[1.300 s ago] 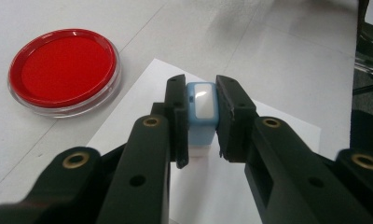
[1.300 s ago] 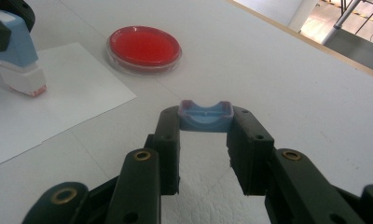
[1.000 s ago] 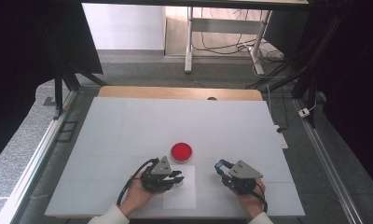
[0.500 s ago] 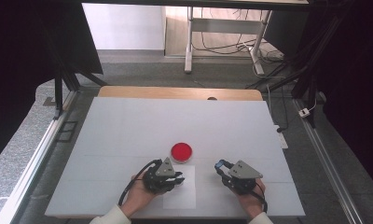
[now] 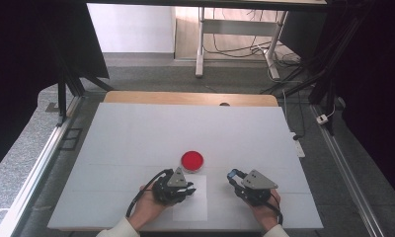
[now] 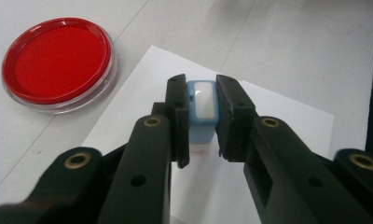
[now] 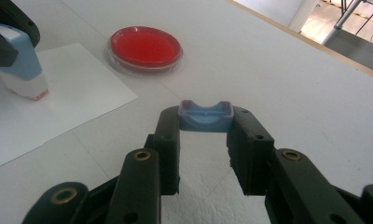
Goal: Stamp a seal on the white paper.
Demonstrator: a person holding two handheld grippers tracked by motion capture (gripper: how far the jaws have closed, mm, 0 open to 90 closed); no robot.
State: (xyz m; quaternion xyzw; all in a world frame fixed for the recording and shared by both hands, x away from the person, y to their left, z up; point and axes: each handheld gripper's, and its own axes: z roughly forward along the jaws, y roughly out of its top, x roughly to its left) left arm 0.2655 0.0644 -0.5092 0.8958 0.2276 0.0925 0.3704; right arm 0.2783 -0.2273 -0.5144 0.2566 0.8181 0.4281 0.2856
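The left gripper (image 6: 201, 119) has its fingers closed on a light-blue stamp (image 6: 202, 105), held upright with its base on the white paper (image 6: 278, 121) lying on the surface (image 5: 136, 133). Just beyond sits the red ink pad (image 5: 192, 160). The right gripper (image 7: 205, 128) clamps the stamp's blue cap (image 7: 206, 116) at its fingertips.
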